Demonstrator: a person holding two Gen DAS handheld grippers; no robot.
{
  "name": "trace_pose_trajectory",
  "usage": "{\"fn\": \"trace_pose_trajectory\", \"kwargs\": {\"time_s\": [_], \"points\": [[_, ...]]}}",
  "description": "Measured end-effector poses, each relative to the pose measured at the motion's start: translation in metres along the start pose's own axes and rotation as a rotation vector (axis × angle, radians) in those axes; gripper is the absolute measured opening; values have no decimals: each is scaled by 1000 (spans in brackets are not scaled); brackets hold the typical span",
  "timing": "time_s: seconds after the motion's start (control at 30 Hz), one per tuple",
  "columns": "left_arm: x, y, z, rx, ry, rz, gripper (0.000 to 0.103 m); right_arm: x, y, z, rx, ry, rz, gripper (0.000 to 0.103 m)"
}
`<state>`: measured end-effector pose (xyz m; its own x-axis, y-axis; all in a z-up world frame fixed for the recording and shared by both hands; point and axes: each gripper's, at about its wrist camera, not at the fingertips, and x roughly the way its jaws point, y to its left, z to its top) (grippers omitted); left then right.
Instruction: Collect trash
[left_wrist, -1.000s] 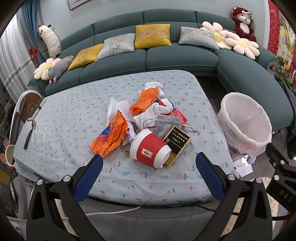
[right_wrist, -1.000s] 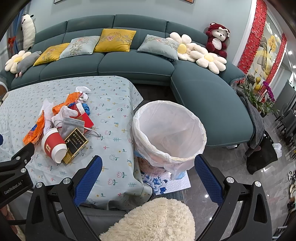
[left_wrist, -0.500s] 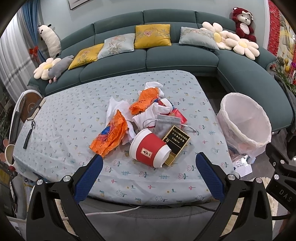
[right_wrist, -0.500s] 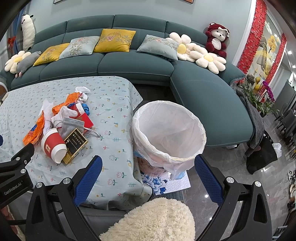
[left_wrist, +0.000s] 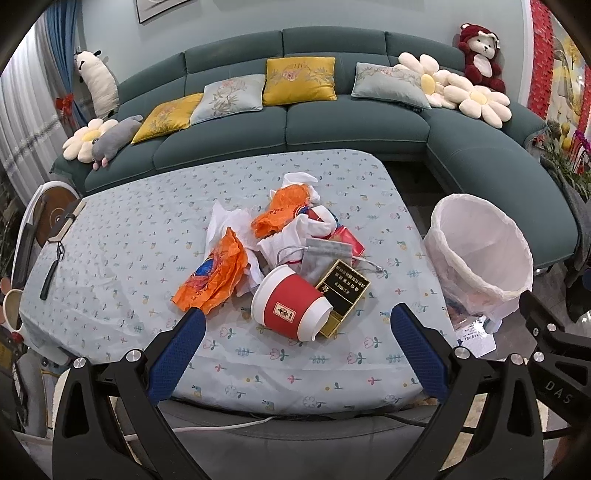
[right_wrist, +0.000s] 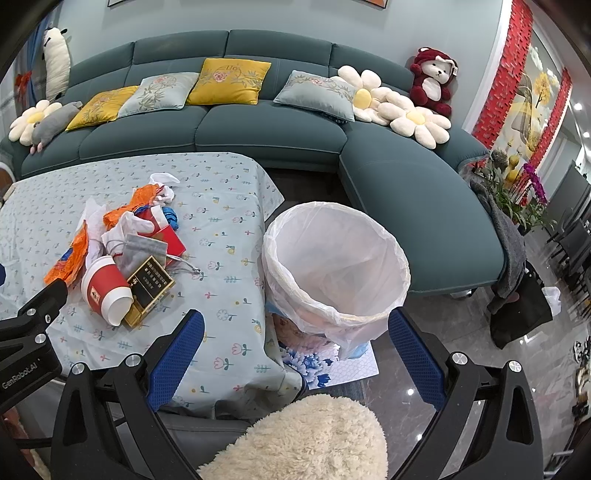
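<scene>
A pile of trash lies on the table with the floral cloth (left_wrist: 110, 258): a red and white paper cup (left_wrist: 290, 313) on its side, a black and gold box (left_wrist: 341, 291), a grey pouch (left_wrist: 321, 254), orange plastic bags (left_wrist: 214, 277), white wrappers (left_wrist: 229, 221). The bin with a white liner (left_wrist: 480, 251) stands on the floor at the table's right. My left gripper (left_wrist: 295, 347) is open and empty, just short of the cup. My right gripper (right_wrist: 295, 347) is open and empty, above the floor in front of the bin (right_wrist: 332, 266). The pile also shows in the right wrist view (right_wrist: 110, 288).
A teal sofa (left_wrist: 295, 140) with cushions and plush toys curves behind and to the right of the table. A fluffy cream stool (right_wrist: 306, 439) is below my right gripper. A printed mat (right_wrist: 325, 369) lies under the bin. A mug (left_wrist: 11, 306) stands at the table's left edge.
</scene>
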<state>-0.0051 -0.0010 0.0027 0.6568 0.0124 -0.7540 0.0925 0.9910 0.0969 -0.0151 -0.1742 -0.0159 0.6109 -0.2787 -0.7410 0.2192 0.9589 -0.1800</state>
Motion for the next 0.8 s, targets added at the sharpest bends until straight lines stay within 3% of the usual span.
{"fn": "trace_pose_trajectory", "kwargs": {"time_s": [0.8], "points": [[-2,1,0,-5,-9,5,96,-1,-3,3,-5,-6,-5,96]]}}
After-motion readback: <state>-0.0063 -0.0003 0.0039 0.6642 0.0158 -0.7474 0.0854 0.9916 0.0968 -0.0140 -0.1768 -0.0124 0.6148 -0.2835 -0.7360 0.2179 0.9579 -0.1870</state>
